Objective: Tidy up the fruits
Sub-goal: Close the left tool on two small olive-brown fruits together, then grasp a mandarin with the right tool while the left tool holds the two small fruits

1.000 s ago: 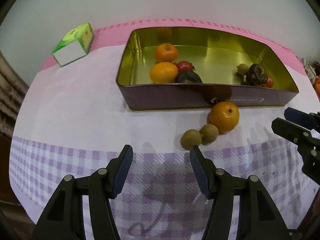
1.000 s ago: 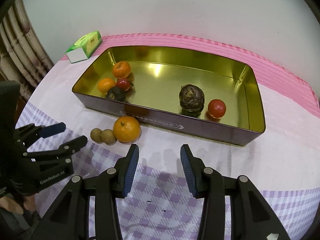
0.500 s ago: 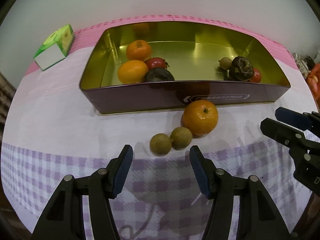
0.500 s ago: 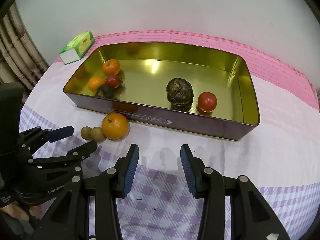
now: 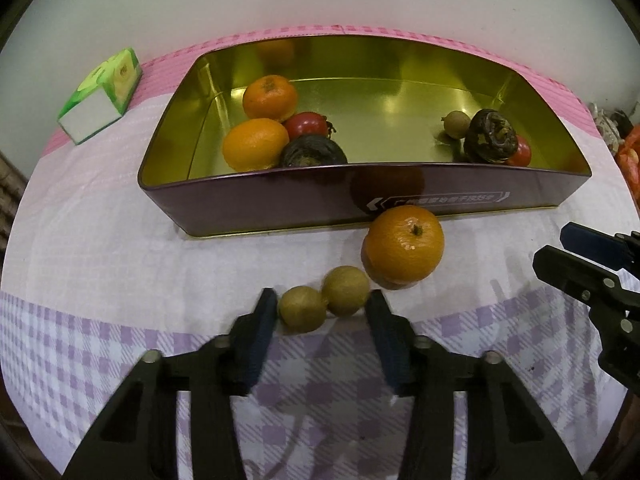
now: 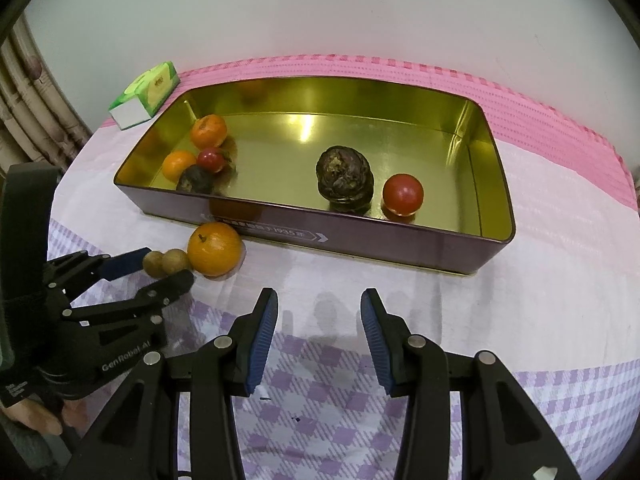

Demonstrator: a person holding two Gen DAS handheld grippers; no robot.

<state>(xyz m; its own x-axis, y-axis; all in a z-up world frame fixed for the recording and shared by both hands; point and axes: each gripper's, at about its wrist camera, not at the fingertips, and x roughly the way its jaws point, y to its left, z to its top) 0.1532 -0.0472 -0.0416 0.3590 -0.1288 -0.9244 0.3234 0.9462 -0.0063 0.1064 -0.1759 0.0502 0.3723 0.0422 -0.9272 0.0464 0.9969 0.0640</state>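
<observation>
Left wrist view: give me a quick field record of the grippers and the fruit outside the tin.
left gripper: jaws have just been closing around two small brown fruits, pads at their outer sides
right gripper: jaws apart, nothing between them, over the tablecloth
loose orange: on the cloth, against the tin's front wall, beside the brown fruits
tin: holds oranges, red fruits, dark fruits, one small brown fruit

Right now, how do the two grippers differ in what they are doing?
The left gripper has two small brown fruits between its fingers, its jaws having just been closing on them; the right gripper has nothing between its fingers. The left gripper sits at the fruits beside the loose orange; the right gripper hangs over bare tablecloth in front of the tin. Both have black frames with blue pads.
</observation>
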